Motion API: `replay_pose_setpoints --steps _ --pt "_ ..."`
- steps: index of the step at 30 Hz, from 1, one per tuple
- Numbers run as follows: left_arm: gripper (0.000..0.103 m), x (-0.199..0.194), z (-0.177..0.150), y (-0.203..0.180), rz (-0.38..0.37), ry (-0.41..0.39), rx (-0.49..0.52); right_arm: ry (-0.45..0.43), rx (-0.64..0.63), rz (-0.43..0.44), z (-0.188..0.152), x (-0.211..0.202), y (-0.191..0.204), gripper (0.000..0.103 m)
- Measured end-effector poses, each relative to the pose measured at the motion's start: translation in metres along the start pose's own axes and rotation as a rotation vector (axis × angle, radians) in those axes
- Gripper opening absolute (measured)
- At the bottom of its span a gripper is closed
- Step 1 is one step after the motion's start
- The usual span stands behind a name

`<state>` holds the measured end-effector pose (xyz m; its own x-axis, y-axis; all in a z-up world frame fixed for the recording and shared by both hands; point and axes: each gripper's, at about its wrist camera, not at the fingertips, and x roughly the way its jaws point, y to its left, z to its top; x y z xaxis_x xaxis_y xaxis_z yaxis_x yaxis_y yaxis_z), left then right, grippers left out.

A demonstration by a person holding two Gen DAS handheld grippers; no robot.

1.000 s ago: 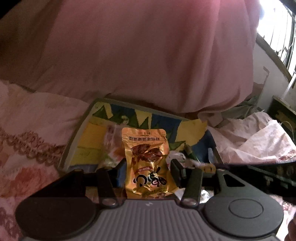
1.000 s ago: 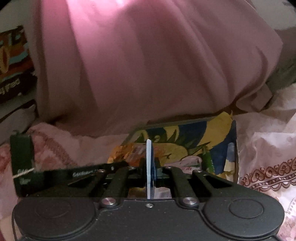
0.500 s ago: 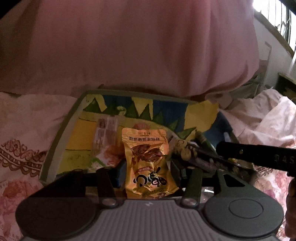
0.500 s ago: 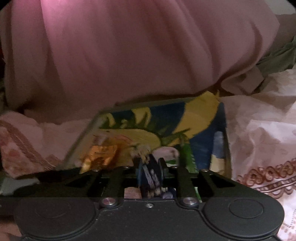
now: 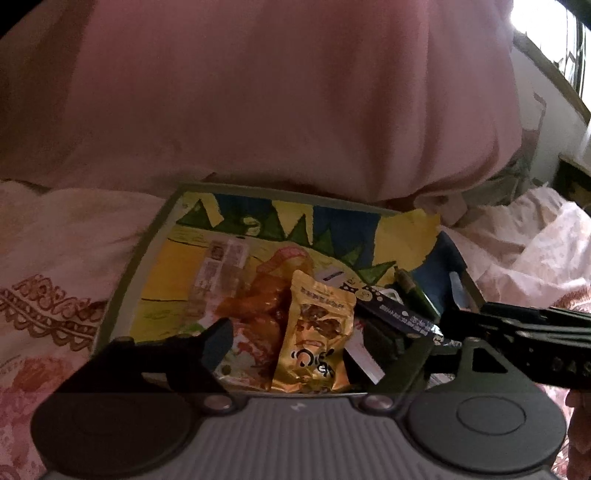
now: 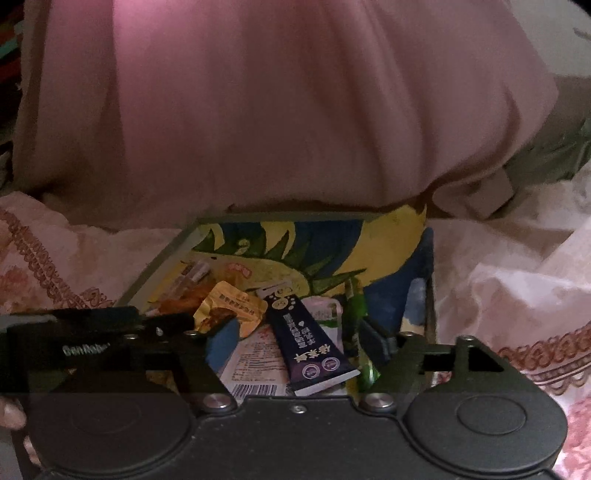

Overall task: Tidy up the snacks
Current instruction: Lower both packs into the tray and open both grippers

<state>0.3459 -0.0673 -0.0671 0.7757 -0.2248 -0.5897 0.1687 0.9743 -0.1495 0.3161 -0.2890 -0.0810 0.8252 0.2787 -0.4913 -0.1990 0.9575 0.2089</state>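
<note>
A box with a yellow, blue and green lining (image 5: 258, 229) (image 6: 388, 240) lies on the bed and holds several snack packets. My left gripper (image 5: 301, 341) is open just above it; a gold snack pouch (image 5: 314, 339) lies loose between its fingers, also seen in the right wrist view (image 6: 229, 310). My right gripper (image 6: 295, 336) is open over the box; a dark blue packet (image 6: 310, 339) lies free between its fingers, also seen in the left wrist view (image 5: 395, 317). An orange packet (image 5: 262, 299), a white packet (image 6: 255, 365) and a green packet (image 6: 356, 306) lie in the box too.
A big pink quilt (image 5: 277, 92) (image 6: 258, 103) bulges right behind the box. Pink patterned bedding (image 5: 48, 258) (image 6: 517, 280) lies on both sides. A window (image 5: 554, 33) is at the far right.
Both grippers opened and let go: the gold pouch and the dark blue packet now lie in the box. Both grippers moved closer over the box.
</note>
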Motion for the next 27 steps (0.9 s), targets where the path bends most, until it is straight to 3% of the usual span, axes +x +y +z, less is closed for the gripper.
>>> replay_pose_setpoints --steps 7,20,27 --pt "0.102 -0.039 0.0 0.003 0.063 -0.082 -0.008 -0.062 -0.06 -0.034 -0.002 -0.042 0.007 0.102" --pt "0.103 -0.12 -0.019 0.0 0.172 -0.17 0.042 -0.184 -0.224 -0.113 -0.032 -0.128 0.045 0.102" --pt "0.103 -0.163 -0.05 0.002 0.22 -0.138 0.076 -0.145 -0.188 -0.186 -0.057 -0.157 0.055 0.102"
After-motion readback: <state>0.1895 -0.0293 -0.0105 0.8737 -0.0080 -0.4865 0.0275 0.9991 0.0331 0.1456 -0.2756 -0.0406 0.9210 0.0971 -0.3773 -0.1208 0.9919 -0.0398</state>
